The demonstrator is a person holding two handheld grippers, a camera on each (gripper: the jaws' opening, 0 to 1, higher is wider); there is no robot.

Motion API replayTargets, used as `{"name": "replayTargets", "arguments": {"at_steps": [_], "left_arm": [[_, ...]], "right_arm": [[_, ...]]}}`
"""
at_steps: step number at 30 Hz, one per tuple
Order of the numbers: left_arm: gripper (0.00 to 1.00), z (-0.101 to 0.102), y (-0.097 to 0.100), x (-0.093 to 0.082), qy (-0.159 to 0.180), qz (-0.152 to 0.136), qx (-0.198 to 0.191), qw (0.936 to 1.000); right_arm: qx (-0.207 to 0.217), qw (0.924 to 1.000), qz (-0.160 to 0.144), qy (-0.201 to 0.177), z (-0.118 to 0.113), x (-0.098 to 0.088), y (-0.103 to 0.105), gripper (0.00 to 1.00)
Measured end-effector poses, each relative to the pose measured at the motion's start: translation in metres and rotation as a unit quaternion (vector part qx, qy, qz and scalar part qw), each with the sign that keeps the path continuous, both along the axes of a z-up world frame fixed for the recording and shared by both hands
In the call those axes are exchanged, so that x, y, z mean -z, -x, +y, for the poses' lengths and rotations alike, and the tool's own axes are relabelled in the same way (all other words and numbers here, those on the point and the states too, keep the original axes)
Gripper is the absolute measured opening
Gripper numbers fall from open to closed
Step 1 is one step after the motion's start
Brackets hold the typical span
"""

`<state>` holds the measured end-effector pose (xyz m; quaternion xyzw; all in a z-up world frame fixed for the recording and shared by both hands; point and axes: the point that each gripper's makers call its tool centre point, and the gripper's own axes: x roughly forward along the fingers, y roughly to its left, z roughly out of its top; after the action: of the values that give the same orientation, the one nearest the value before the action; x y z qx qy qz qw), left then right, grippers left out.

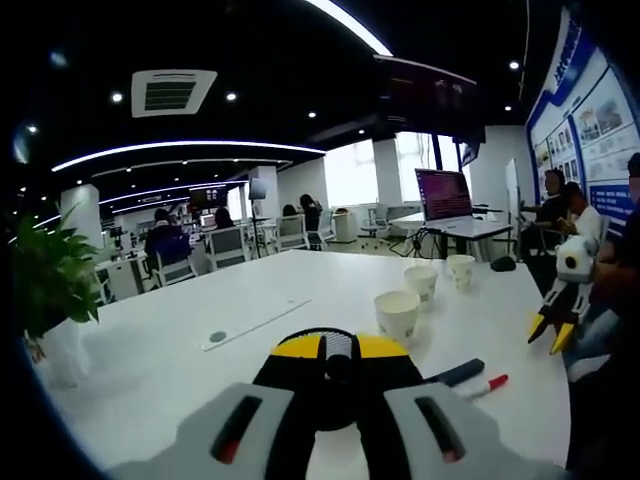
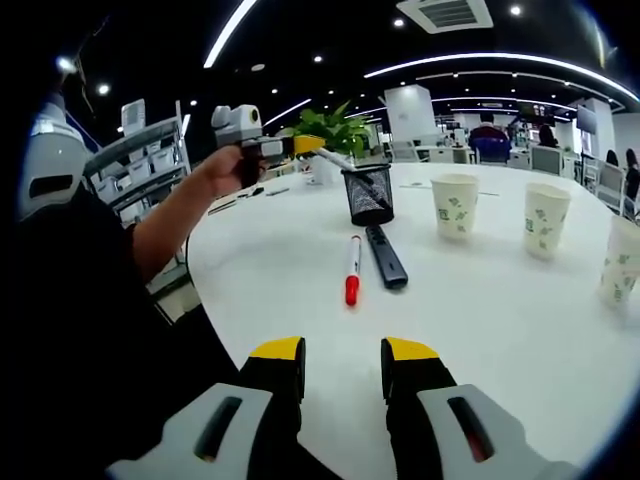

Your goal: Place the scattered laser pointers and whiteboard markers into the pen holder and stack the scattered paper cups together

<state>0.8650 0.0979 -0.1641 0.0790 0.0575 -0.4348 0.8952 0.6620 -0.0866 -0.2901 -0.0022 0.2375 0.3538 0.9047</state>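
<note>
My left gripper (image 2: 312, 146) is held in a hand over the black mesh pen holder (image 2: 368, 193), shut on a white marker (image 2: 336, 158) that slants down to the holder's rim. In the left gripper view the mesh holder (image 1: 338, 345) shows between my left gripper's (image 1: 339, 350) yellow tips. A red-capped whiteboard marker (image 2: 352, 270) (image 1: 486, 386) and a dark laser pointer (image 2: 385, 257) (image 1: 456, 373) lie side by side on the white table (image 2: 500, 330). Three paper cups (image 2: 455, 205) (image 2: 546, 220) (image 2: 620, 262) stand apart. My right gripper (image 2: 343, 365) (image 1: 552, 333) is open above the table's near edge, holding nothing.
A potted plant (image 2: 330, 128) (image 1: 50, 280) stands behind the holder. The cups (image 1: 397, 315) (image 1: 421, 283) (image 1: 460, 270) stand in a row toward the far side. A flat strip (image 1: 255, 325) lies on the table. People sit at desks further back, with shelves (image 2: 140, 150) beside the table.
</note>
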Motion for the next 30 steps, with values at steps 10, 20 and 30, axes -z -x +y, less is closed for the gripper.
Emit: {"name": "replayTargets", "arguments": {"at_steps": [10, 20, 30], "left_arm": [[0.13, -0.0041, -0.0051, -0.0011, 0.011, 0.000, -0.004, 0.9999], [0.17, -0.0081, -0.0083, -0.0018, 0.019, 0.000, -0.005, 0.9998], [0.20, -0.0041, -0.0050, 0.0006, 0.018, 0.006, -0.005, 0.9998]], "right_arm": [[0.004, 1.0000, 0.000, 0.000, -0.0020, -0.0010, 0.0008, 0.33], [0.005, 1.0000, 0.005, -0.001, -0.0019, 0.0023, 0.0018, 0.33], [0.001, 1.0000, 0.005, -0.002, 0.0020, 0.0029, 0.0004, 0.33]]}}
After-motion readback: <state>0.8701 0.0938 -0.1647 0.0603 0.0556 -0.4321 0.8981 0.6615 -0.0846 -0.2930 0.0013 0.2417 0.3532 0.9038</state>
